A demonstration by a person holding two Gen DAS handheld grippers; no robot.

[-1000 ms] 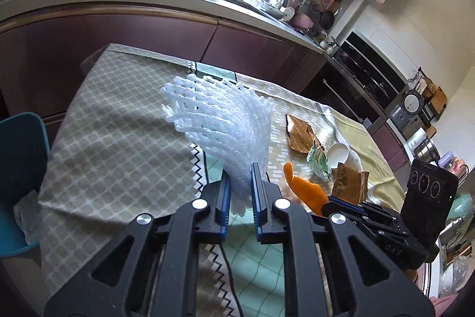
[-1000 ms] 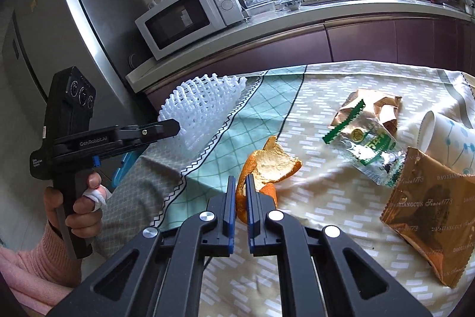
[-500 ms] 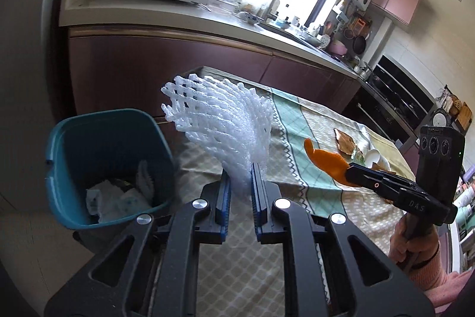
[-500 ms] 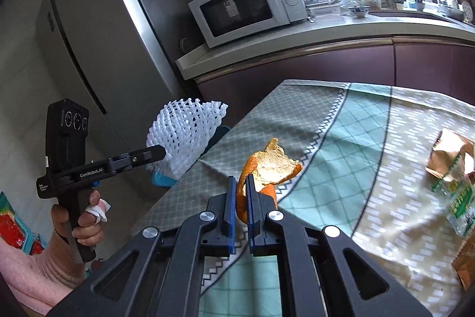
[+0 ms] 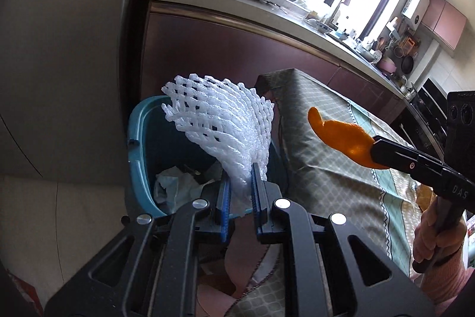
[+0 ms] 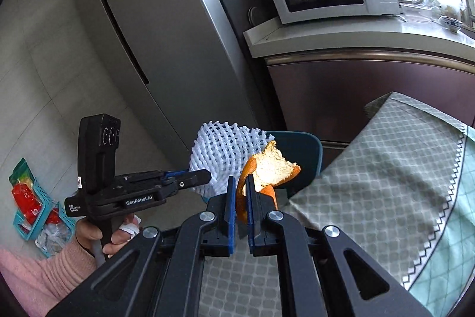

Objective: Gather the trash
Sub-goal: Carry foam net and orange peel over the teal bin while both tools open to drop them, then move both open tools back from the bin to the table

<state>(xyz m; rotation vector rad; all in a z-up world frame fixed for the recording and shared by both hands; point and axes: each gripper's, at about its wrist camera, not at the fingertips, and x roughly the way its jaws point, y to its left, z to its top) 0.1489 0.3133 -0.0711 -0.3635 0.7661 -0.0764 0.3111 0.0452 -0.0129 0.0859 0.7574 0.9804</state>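
Half a second ago the teal bin lay off to the left of the left claw; now the white foam net that this claw pinches hangs directly over the bin's mouth, its fan spreading up and away from the blue pads. The right claw, pressed onto the orange peel, has moved off the worktop toward the bin too, and the wrappers seen earlier on the cloth are out of frame.

In the right wrist view the bin is mostly hidden behind net and peel; only its far rim shows. In the left view the bin's near edge is covered by the claw body, and crumpled paper lies inside.

The peel stretches lengthwise out of the right claw, its curled tip pointing toward the bin, pale pith facing the right camera.
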